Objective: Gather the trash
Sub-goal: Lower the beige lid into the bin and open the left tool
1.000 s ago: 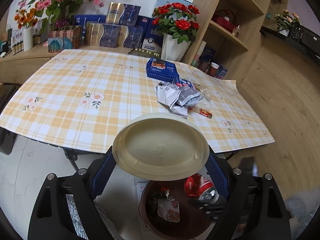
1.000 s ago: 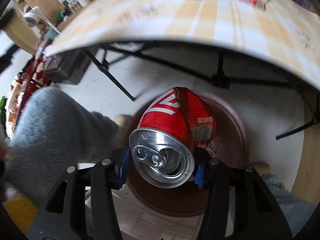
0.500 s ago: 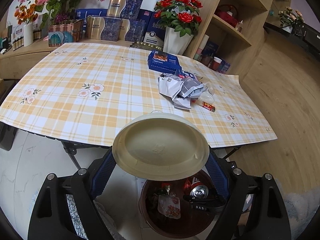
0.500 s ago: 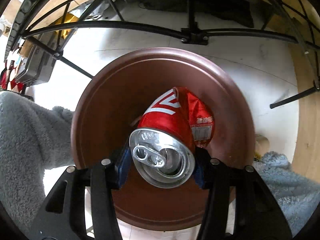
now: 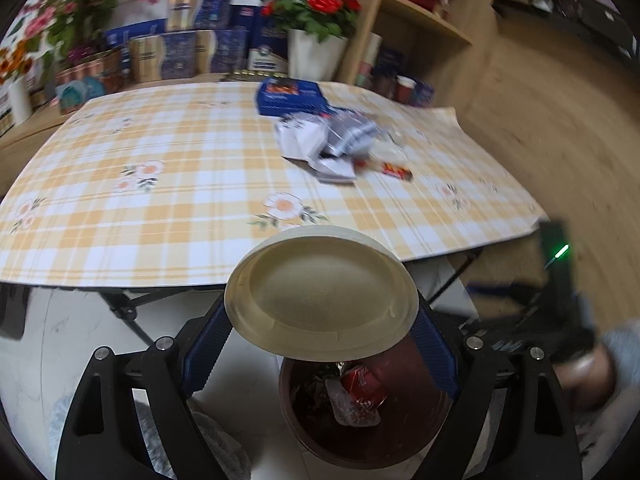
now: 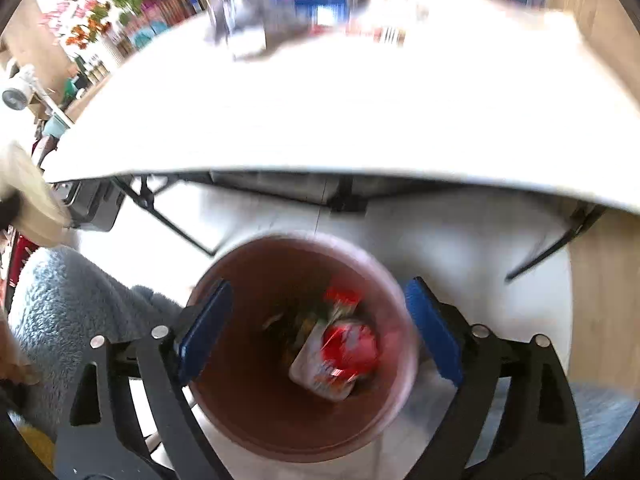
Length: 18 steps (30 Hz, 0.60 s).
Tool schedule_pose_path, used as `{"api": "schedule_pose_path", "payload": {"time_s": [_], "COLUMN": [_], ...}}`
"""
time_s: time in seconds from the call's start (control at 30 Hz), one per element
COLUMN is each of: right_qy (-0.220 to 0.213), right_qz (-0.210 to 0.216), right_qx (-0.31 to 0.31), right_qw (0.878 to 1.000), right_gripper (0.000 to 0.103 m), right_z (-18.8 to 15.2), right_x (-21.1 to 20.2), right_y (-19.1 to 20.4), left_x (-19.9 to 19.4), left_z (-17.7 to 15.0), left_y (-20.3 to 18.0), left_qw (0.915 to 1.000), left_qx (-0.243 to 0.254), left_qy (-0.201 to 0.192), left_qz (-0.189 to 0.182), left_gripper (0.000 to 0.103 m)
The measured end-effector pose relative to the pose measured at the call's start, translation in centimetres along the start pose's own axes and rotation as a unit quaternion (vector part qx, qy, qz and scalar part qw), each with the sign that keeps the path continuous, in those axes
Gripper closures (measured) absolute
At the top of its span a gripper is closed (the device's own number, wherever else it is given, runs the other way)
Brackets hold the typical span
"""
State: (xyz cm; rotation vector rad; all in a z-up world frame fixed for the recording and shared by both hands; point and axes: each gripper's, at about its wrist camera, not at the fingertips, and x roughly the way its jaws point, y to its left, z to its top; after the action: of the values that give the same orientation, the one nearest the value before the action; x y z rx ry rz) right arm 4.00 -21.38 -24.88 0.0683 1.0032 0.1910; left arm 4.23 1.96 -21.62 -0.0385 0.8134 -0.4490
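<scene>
My left gripper (image 5: 320,340) is shut on a cream round lid (image 5: 320,292), held over the brown bin (image 5: 416,436) on the floor. The red can (image 5: 362,384) lies inside the bin among wrappers. In the right wrist view my right gripper (image 6: 318,328) hangs above the bin (image 6: 248,408), its jaws opening wide with nothing between them; the red can (image 6: 352,344) lies far below at the bottom. On the checked table (image 5: 160,200) crumpled silver and white wrappers (image 5: 328,144) and a small red wrapper (image 5: 396,170) remain.
A blue box (image 5: 290,94) sits behind the wrappers. A vase of red roses (image 5: 314,40), gift boxes and a wooden shelf (image 5: 424,28) line the far side. Folding table legs (image 6: 176,224) stand behind the bin. A fuzzy grey sleeve (image 6: 80,312) is at the left.
The right gripper opened, let the red can fall into the bin, and rose away from it. The left gripper with the lid shifted slightly and the view turned.
</scene>
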Motion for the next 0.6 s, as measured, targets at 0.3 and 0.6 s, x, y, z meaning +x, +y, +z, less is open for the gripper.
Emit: {"api": "schedule_pose_path", "payload": {"time_s": [0.3,0.6], "right_qy": [-0.118,-0.129], "right_qz": [-0.046,-0.070], "right_qx": [-0.080,-0.005], "right_qw": [0.989,0.989], "right_gripper": [0.006,0.006], "right_z": [-0.1,-0.7], "right_x": [-6.0,-5.7], "right_y": [-2.0,-4.2], "left_x": [3.0,6.5], "left_z": [-1.4,-3.5], "left_y": [-4.5,-4.2], "left_qw": [0.9949,0.9898], "left_qx": [0.090,0.097], "left_qy": [0.025,0.099], "left_qz": [-0.039,-0.032], "left_gripper": [0.019,0.019]}}
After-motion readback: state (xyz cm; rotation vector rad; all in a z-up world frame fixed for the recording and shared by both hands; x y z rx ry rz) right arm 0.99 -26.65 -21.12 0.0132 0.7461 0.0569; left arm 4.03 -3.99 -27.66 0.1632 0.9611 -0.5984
